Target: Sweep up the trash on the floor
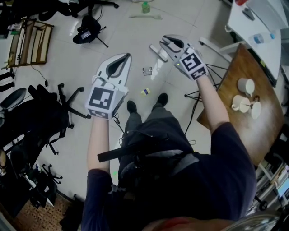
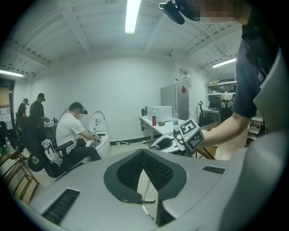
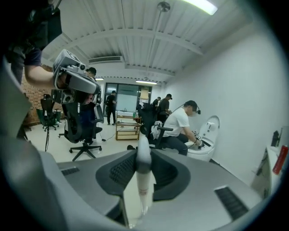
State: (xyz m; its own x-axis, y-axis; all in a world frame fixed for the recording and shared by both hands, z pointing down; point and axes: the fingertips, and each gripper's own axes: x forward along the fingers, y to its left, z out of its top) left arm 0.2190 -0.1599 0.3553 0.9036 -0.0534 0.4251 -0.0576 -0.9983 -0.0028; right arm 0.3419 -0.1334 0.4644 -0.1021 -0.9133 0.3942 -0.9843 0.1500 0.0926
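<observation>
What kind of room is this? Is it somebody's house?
Probably not a house; it looks like an office workroom. Rolling office chairs, a white desk and a toilet standing in the open room show it.

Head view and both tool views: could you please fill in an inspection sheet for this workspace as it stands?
Surface: pale tiled floor, well lit.
Job's things: white handle in the right tool; crumpled wrapper and yellow scrap on the floor ahead of the person's shoes.
Clutter: green bottle farther off; white cups on the wooden table.
Tools: left tool shut, nothing in it; right tool shut on the white handle.
Cables: thin dark cable on the floor beside the wooden rack.
Surroundings: office chairs on the left; other people at the back.
</observation>
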